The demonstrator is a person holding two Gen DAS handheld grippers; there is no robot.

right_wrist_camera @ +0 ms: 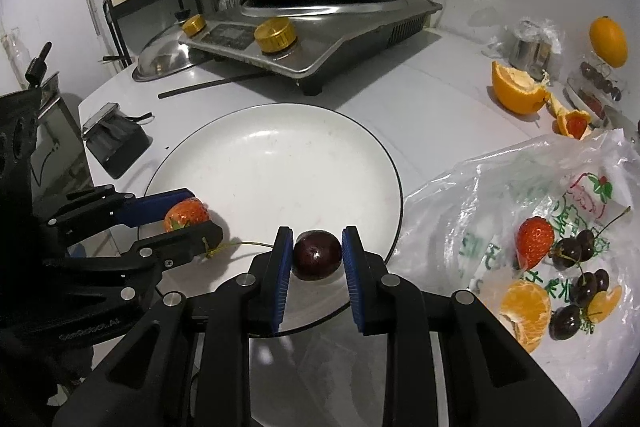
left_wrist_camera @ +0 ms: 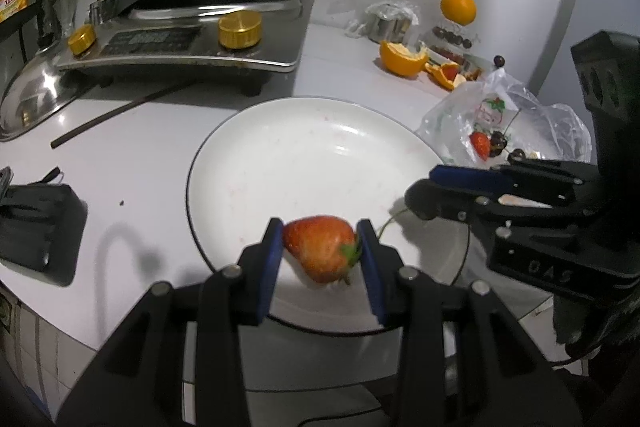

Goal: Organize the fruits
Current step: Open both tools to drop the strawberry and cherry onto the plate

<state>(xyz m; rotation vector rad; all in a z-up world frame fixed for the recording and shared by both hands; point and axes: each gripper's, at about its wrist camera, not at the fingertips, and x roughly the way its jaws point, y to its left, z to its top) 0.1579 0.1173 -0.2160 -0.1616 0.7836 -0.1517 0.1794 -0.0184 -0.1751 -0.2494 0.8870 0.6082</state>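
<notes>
Strawberry [left_wrist_camera: 320,247], glossy round cherry [right_wrist_camera: 317,254] clamped over smooth white plate [left_wrist_camera: 320,155].

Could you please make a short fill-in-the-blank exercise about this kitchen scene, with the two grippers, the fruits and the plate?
1. The left gripper holds a ____ between its jaws.
2. The right gripper holds a dark ____ with a long thin stem.
3. Both held fruits are above the white ____, which carries no other fruit.
4. More fruit lies on the clear plastic ____, beside the plate's edge.

Missing words: strawberry; cherry; plate; bag
</notes>
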